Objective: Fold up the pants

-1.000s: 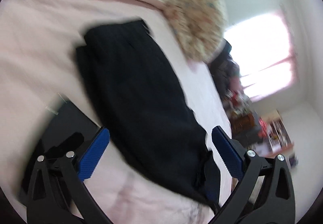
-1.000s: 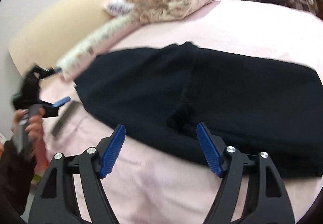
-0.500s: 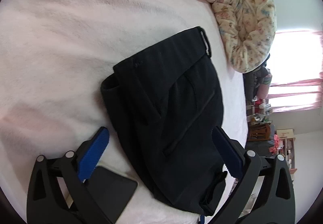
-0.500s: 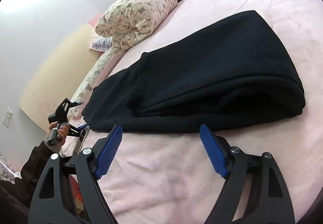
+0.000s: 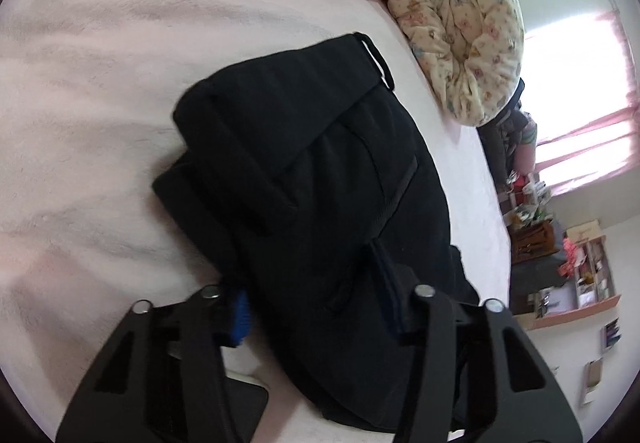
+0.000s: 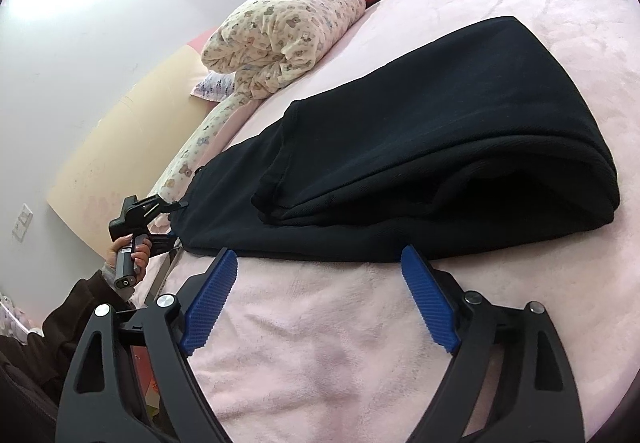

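Down at the near edge of the pink bed, the right hand-held gripper sat released, its blue ribbed fingers spread wide over bare blanket, tips just short of the dark cloth and gripping nothing. Right in front of it lay the black pants, folded over on themselves into a thick stack, the doubled layers showing along the near side and the rounded fold bulging to the right. Over on the other camera, the left hand-held gripper was in close on the pants, its fingers clenched on a bunched edge of the fabric, one blue pad just peeking out beside the cloth and the other all but buried in it. From the right wrist view that same left hand-held gripper showed at the far left corner of the garment, the person's hand wrapped around its handle. A flat dark object lay on the bed under the left tool; what it was could not be made out. Beyond the pants, a bear-print quilt was heaped by the headboard, and farther still a bright window with pink curtains glared.
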Demonstrator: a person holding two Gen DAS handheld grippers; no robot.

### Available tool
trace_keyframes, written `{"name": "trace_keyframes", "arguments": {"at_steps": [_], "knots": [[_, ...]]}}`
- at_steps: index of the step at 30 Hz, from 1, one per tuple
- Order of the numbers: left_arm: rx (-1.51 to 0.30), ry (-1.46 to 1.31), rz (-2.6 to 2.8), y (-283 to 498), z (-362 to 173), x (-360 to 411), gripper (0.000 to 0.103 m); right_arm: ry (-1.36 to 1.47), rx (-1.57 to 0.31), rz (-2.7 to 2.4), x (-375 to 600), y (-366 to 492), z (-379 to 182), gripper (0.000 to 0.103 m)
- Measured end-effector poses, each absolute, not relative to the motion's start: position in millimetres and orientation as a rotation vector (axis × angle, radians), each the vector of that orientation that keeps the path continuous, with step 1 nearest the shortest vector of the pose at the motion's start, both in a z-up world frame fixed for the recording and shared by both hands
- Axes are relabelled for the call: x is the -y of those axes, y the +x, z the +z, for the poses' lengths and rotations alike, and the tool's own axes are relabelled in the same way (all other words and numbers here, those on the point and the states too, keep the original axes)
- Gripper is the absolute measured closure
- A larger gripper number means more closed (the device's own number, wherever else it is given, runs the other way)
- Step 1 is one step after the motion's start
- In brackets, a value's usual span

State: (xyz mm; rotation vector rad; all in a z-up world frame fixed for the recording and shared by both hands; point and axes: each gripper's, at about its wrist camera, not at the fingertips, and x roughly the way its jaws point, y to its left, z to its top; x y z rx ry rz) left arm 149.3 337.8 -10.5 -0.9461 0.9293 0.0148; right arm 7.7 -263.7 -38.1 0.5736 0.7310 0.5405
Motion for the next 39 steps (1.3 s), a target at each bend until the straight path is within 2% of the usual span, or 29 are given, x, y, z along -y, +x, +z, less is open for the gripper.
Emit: {"name": "trace_keyframes", "arguments": {"at_steps": [2, 4, 7, 20, 31, 35, 39], "knots": [[-0.921, -0.965, 0.009, 149.1, -11.9, -340.1, 0.067, 0.576, -0.729, 0.544, 264.1, 8.5, -37.6, 0.016], [-0.896, -0.969, 0.000, 148.2, -10.4, -338.4, 0.081, 0.573, -0.728, 0.547, 263.9, 9.9, -36.4, 0.015], [-0.841, -0.931, -0.022, 145.5, 2.5, -329.7, 0.088, 0.574, -0.726, 0.553, 265.2, 9.6, -36.4, 0.015], [-0.667, -0.731, -0.162, 134.4, 84.2, -262.6, 0.089, 0.605, -0.701, 0.591, 273.9, 6.6, -40.3, 0.013], [-0.619, -0.555, -0.342, 120.6, 152.4, -150.2, 0.089, 0.657, -0.715, 0.622, 296.0, -9.3, -24.7, 0.013], [-0.624, -0.524, -0.409, 115.0, 163.3, -106.4, 0.090, 0.632, -0.647, 0.518, 331.1, -28.8, -9.5, 0.011], [-0.663, -0.500, -0.473, 114.1, 164.1, -53.1, 0.090, 0.749, -0.547, 0.427, 373.3, -35.4, -7.2, 0.010]]}}
